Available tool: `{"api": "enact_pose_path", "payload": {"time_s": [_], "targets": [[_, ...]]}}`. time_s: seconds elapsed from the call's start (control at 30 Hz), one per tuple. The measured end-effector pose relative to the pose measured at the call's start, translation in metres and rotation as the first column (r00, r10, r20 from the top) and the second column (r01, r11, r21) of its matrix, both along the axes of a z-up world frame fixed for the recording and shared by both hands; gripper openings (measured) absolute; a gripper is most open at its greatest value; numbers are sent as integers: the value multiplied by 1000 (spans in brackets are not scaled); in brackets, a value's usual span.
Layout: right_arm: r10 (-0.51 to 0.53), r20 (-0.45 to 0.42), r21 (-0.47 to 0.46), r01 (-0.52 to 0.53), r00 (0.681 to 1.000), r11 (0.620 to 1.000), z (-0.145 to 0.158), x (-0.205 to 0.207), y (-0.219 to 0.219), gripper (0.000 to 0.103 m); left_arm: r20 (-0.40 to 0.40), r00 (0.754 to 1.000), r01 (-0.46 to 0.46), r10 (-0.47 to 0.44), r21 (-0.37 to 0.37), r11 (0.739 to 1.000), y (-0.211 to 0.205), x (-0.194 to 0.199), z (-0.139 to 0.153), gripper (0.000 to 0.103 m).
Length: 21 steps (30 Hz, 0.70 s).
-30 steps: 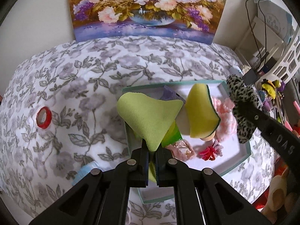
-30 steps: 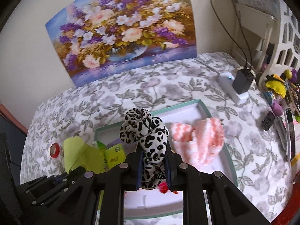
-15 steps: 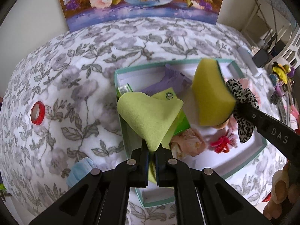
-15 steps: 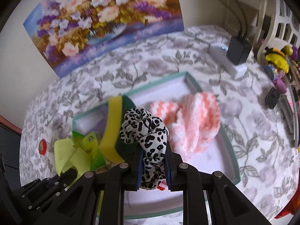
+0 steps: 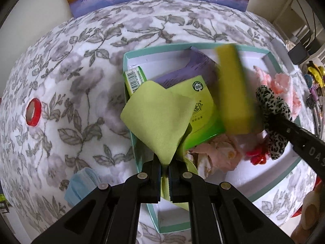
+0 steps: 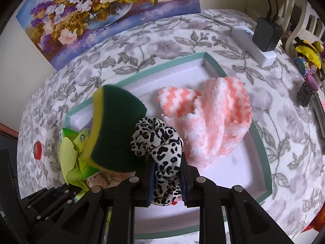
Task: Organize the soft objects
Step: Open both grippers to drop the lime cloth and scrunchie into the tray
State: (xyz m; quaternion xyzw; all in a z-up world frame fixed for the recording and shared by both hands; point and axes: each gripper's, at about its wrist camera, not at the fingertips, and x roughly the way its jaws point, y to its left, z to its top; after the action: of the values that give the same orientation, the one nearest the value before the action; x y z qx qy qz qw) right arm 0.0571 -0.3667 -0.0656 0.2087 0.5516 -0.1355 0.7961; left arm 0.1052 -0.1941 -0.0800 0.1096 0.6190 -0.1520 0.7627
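My left gripper [image 5: 165, 165] is shut on a lime-green cloth [image 5: 156, 118] and holds it over the left side of a teal-rimmed white tray [image 5: 205, 45]. My right gripper [image 6: 166, 180] is shut on a leopard-print scrunchie [image 6: 157, 142] above the tray [image 6: 262, 140]; it also shows in the left wrist view [image 5: 272, 109]. A yellow and dark-green sponge [image 6: 115, 126] sits blurred in mid-air beside the scrunchie, with nothing gripping it; the left wrist view shows its yellow side [image 5: 233, 89]. A pink-and-white fuzzy cloth [image 6: 213, 118] lies in the tray.
The tray also holds green tissue packs [image 5: 203, 109], a purple pack [image 5: 195, 69], a pale pink fabric flower [image 5: 219, 154] and a red hair tie [image 5: 257, 156]. A red tape roll [image 5: 33, 111] and a blue face mask [image 5: 81, 185] lie on the floral cover. A power strip with charger [image 6: 262, 38] sits far right.
Both grippers have moved forward and lower over the tray with their loads. The sponge has swung from upright behind the cloth to beside the scrunchie and is now motion-blurred.
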Motion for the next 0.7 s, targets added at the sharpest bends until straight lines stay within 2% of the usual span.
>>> {"api": "enact_pose_path", "payload": {"time_s": [0.23,0.3,0.4,0.5,0.63,0.7], "targets": [[20,0,-45,-20,1000,999,11,1,3,26,5,1000,-6,6,-54,999,5,-2,17,8],[25,7,-53,-25,1000,998,17,0,5,31,11,1000,-8,9,-70,998,7,-4,23,20],[38,17,-67,-37,999,997,24,-2,8,33,27,999,-14,17,-93,996,13,-6,34,33],[52,26,-82,-50,998,995,31,-2,12,41,38,999,-14,18,-117,993,15,-7,44,37],[67,35,-92,-63,997,994,37,-4,17,45,49,998,-29,35,-132,991,19,-7,53,42],[71,37,-92,-67,997,993,40,-4,18,51,61,997,-43,52,-135,990,24,-5,58,48]]}}
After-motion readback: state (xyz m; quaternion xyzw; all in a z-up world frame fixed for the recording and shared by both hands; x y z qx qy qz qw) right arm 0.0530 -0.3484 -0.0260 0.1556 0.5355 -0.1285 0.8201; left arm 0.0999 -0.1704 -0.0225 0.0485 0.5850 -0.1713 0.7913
